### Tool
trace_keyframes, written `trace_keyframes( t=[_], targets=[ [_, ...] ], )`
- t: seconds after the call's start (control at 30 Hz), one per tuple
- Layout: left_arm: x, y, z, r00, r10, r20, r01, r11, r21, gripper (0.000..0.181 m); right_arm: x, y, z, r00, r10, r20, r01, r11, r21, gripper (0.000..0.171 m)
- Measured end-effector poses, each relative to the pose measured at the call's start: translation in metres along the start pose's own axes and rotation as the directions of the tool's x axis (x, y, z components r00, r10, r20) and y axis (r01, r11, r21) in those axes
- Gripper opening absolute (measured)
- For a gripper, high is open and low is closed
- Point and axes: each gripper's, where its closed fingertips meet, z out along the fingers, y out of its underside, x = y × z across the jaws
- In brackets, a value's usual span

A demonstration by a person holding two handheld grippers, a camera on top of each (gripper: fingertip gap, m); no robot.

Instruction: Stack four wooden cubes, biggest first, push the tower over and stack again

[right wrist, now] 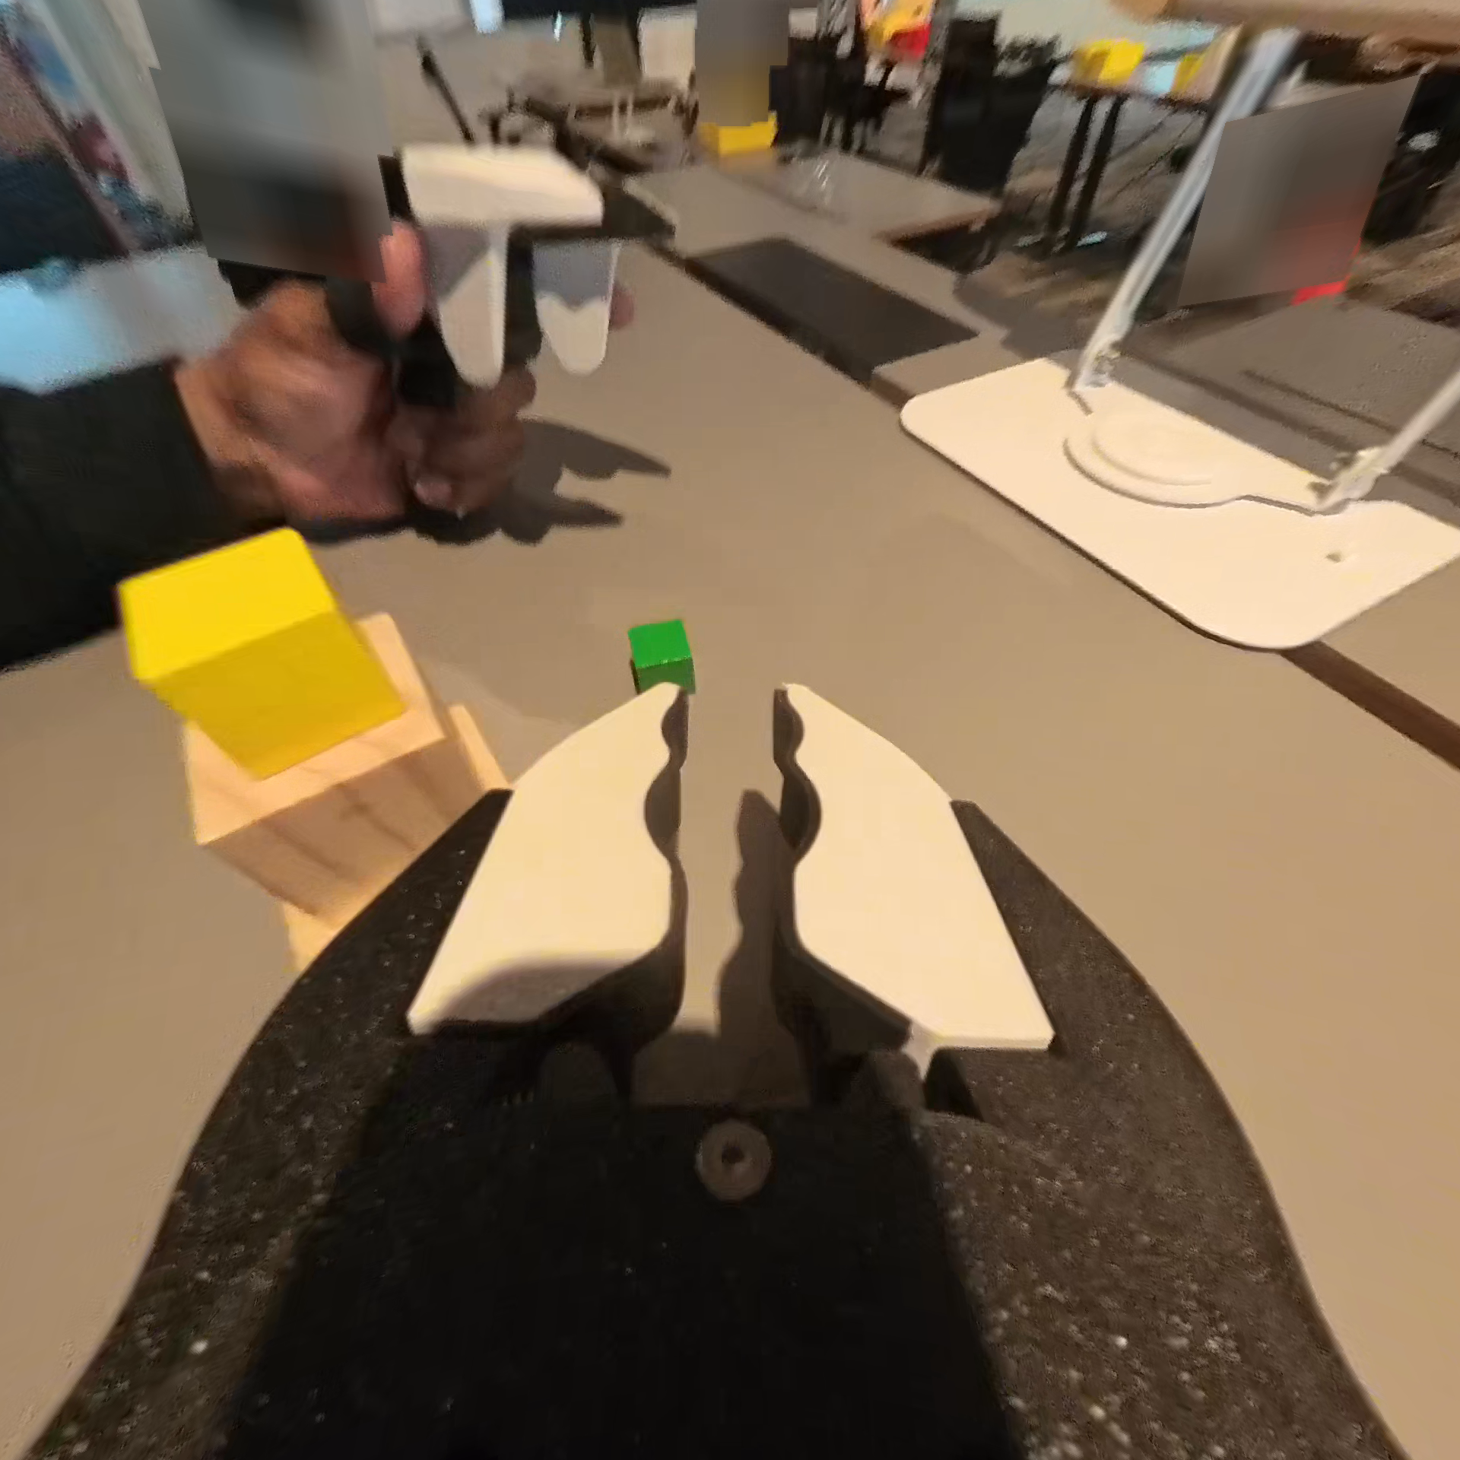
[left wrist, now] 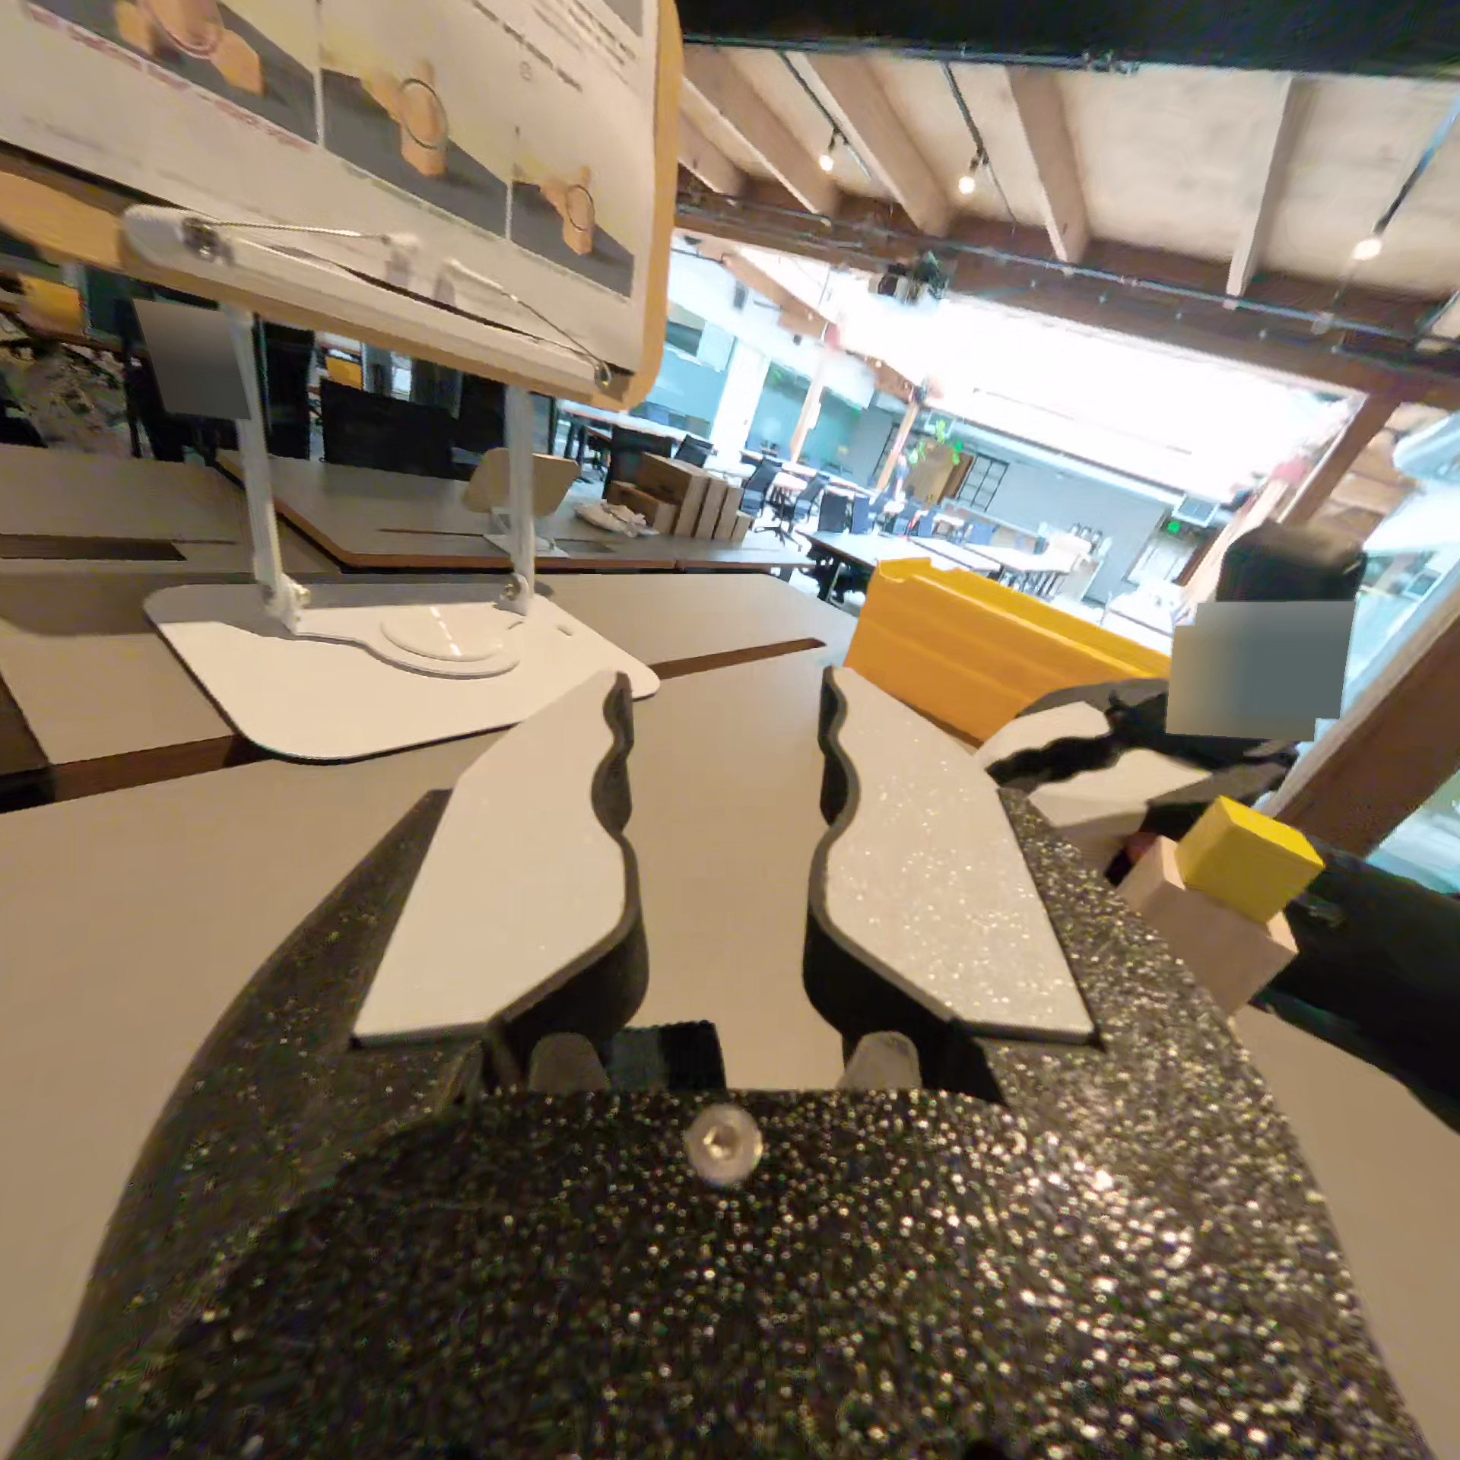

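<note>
Your yellow cube (right wrist: 253, 656) sits skewed atop the larger bare-wood cube (right wrist: 332, 814) on the grey desk (right wrist: 790, 553), a tiny green cube (right wrist: 662, 656) lies just beyond your right claw (right wrist: 731, 699), and both it and your left claw (left wrist: 723, 695) gape empty.

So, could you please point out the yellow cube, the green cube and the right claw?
yellow cube (right wrist: 253, 656): right wrist view, front face.
green cube (right wrist: 662, 657): right wrist view, front face.
right claw (right wrist: 731, 695): right wrist view, between fingertips.
</note>
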Motion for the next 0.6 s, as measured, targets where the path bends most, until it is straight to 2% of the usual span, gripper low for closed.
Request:
trace_keyframes(
  t=[0.03,0.17,0.43,0.6],
  targets=[
    [-0.002,0.000,0.000,1.000,-0.008,0.004,0.008,1.000,0.007,0.045,0.000,0.004,0.007,0.999,-0.041,0.013,0.041,0.998,-0.046,0.021],
    [0.000,0.001,0.000,1.000,-0.007,-0.007,0.007,1.000,-0.001,0.045,-0.008,0.021,0.033,0.984,-0.123,0.133,0.149,0.966,-0.210,0.029],
    [0.000,0.007,0.005,0.999,-0.028,-0.025,0.026,0.998,-0.051,0.045,-0.021,0.013,0.053,0.964,-0.093,0.251,0.144,0.971,-0.191,0.031],
    [0.000,0.013,0.009,0.999,-0.040,-0.036,0.036,0.995,-0.093,0.045,-0.013,0.006,0.049,0.971,-0.040,0.235,0.076,0.986,-0.149,0.022]
  ],
)
